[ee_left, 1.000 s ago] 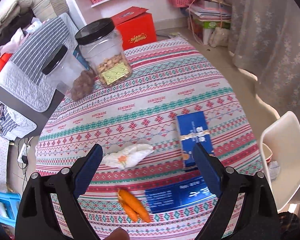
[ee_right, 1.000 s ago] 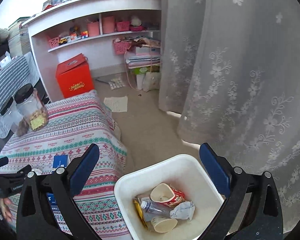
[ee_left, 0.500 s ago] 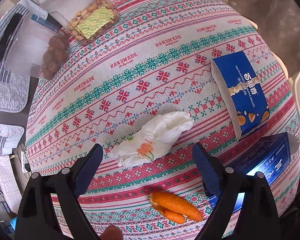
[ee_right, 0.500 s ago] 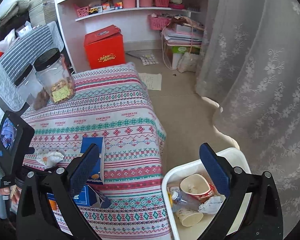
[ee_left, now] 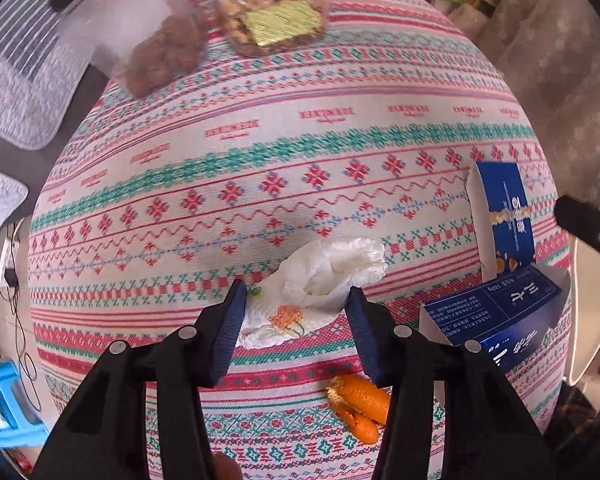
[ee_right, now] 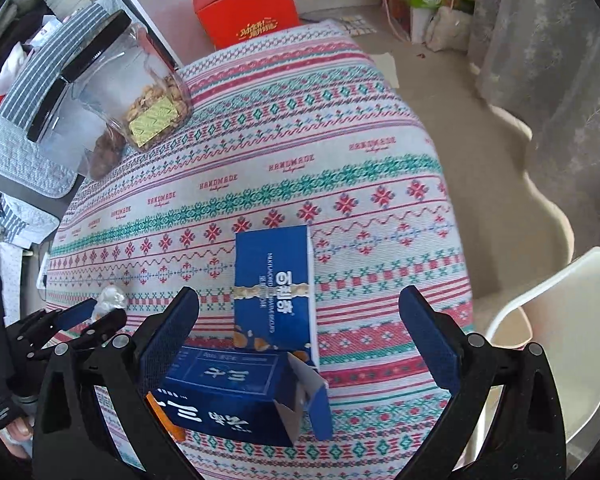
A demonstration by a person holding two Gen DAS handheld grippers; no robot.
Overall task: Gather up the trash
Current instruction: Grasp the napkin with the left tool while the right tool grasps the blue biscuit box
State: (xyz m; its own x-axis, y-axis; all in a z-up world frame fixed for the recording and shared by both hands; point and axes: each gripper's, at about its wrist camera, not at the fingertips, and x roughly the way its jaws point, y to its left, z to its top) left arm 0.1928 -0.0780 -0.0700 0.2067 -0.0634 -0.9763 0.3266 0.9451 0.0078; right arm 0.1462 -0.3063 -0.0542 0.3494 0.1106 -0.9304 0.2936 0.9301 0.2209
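Between the closing jaws of the left gripper (ee_left: 296, 300) lies the crumpled tissue (ee_left: 320, 280) on the patterned tablecloth (ee_left: 260, 160), flanked but not visibly pinched. Right of it, two blue cartons (ee_right: 272, 292) wait under the spread right gripper (ee_right: 300, 316). Nothing here looks collected.

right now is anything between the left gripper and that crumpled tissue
Nothing visible. The left gripper has just been closing, and the crumpled tissue already lies between its fingers on the tablecloth. The carrot pieces lie nearer the camera, out of the way.
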